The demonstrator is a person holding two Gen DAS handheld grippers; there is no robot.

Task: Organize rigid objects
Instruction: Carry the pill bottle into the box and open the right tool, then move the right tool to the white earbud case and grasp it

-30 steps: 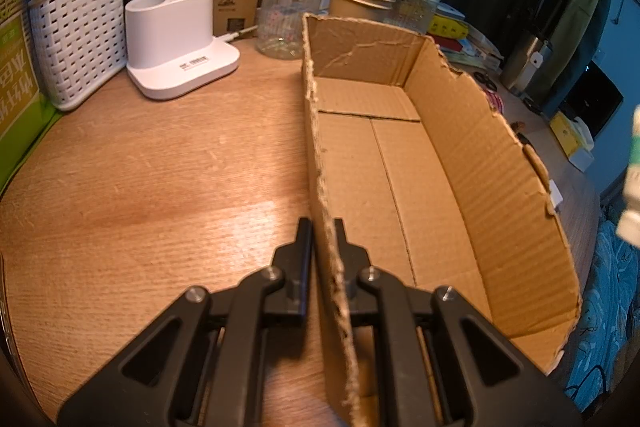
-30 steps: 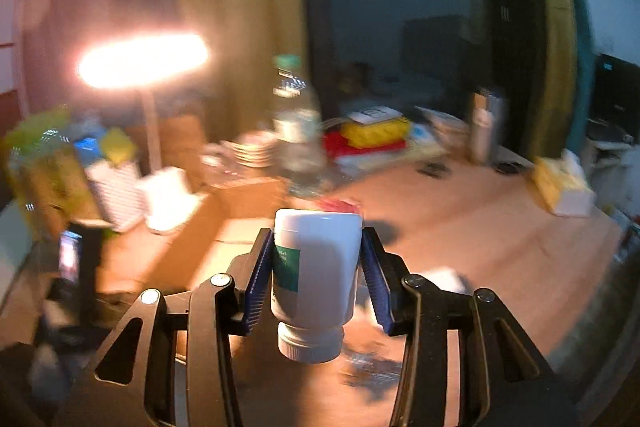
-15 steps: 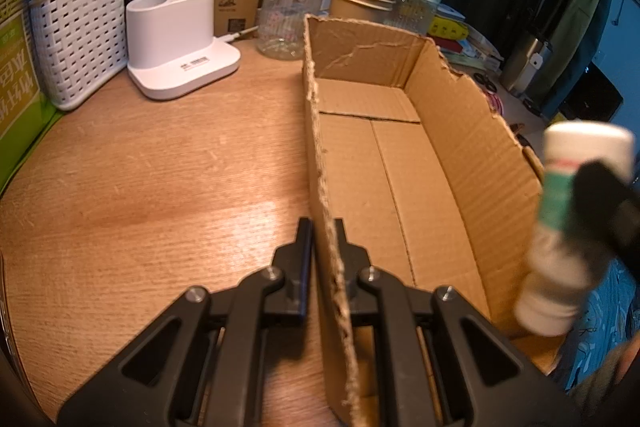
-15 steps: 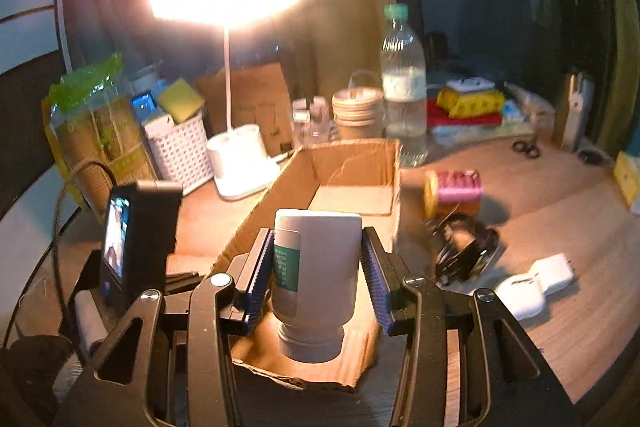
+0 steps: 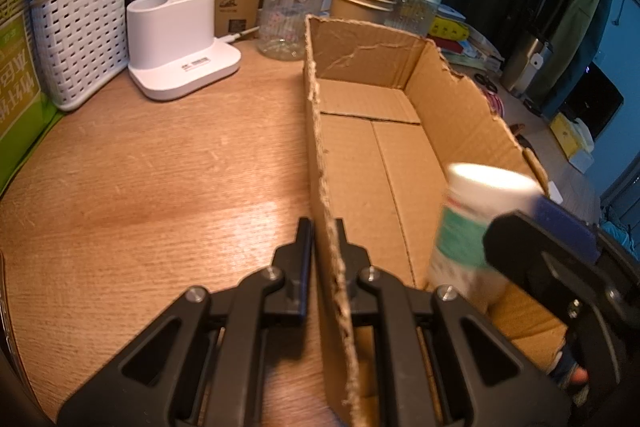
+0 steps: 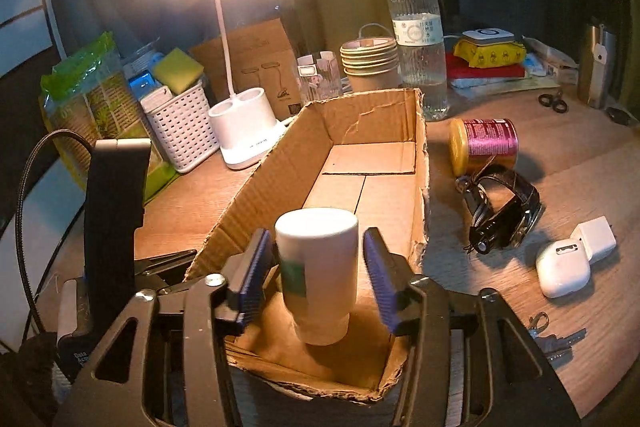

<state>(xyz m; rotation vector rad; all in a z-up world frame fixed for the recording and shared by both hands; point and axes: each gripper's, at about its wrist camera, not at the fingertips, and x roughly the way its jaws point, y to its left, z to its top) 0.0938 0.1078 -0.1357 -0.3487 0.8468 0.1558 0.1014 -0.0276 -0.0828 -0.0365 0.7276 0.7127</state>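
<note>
In the left wrist view, the white bottle at the lower right is smeared by motion, so its green label cannot be read, and its lower part is cut off behind the black arm of the right gripper. The near end of the cardboard box runs off the bottom edge. In the right wrist view, the lamp head at the top is a blown-out glare, and the left gripper is mostly masked by a dark upright device at the left.

The left gripper is clenched on the box's left wall, one finger on either side of the torn edge. The right gripper has its jaws opening: the bottle stands cap-down between the blue pads, with a gap visible on each side, over the near end of the box's floor; whether it rests on the cardboard cannot be told.

The surface is a wooden table. From left to right sit a white basket, a white lamp base, stacked paper cups, a water bottle, a pink can on its side, a black strap and a white earbud case. Curtains hang dim behind.
</note>
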